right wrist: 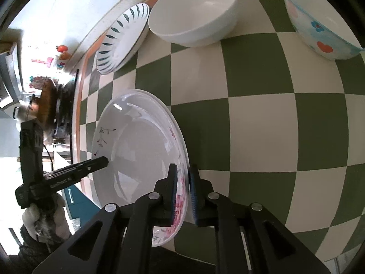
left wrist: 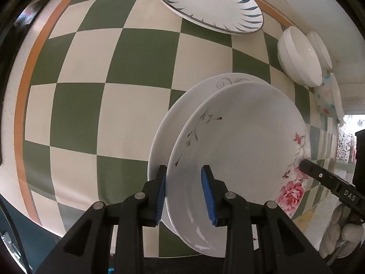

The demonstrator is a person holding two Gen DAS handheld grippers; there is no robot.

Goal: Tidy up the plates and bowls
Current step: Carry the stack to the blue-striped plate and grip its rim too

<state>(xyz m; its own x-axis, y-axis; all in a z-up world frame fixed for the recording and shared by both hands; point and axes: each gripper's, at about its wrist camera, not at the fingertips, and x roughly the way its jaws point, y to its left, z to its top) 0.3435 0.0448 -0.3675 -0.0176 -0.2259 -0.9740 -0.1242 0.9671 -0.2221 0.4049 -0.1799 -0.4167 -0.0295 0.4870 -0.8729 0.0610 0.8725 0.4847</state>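
Note:
A white deep plate with pink roses (left wrist: 246,137) (right wrist: 141,155) lies nested on a white plate with a grey swirl (left wrist: 182,105) on the checked cloth. My left gripper (left wrist: 183,167) straddles the rose plate's near rim. Its outer pad touches the rim, its inner pad stands over the well, and whether they press does not show. One left finger (right wrist: 100,161) reaches the plate's far-left rim in the right wrist view. My right gripper (right wrist: 183,165) stands open astride the opposite rim, by the roses, with a sliver of gap at the inner pad. One right finger (left wrist: 306,165) shows at that rim.
On the green and cream checked cloth (left wrist: 114,91) stand a blue-leaf plate (left wrist: 209,2) (right wrist: 123,36), stacked white bowls (left wrist: 298,57) (right wrist: 194,13) and a pale bowl with coloured spots (left wrist: 326,96) (right wrist: 319,22). A gloved hand (right wrist: 45,217) holds the left gripper. Pots (right wrist: 45,105) sit beyond the table's edge.

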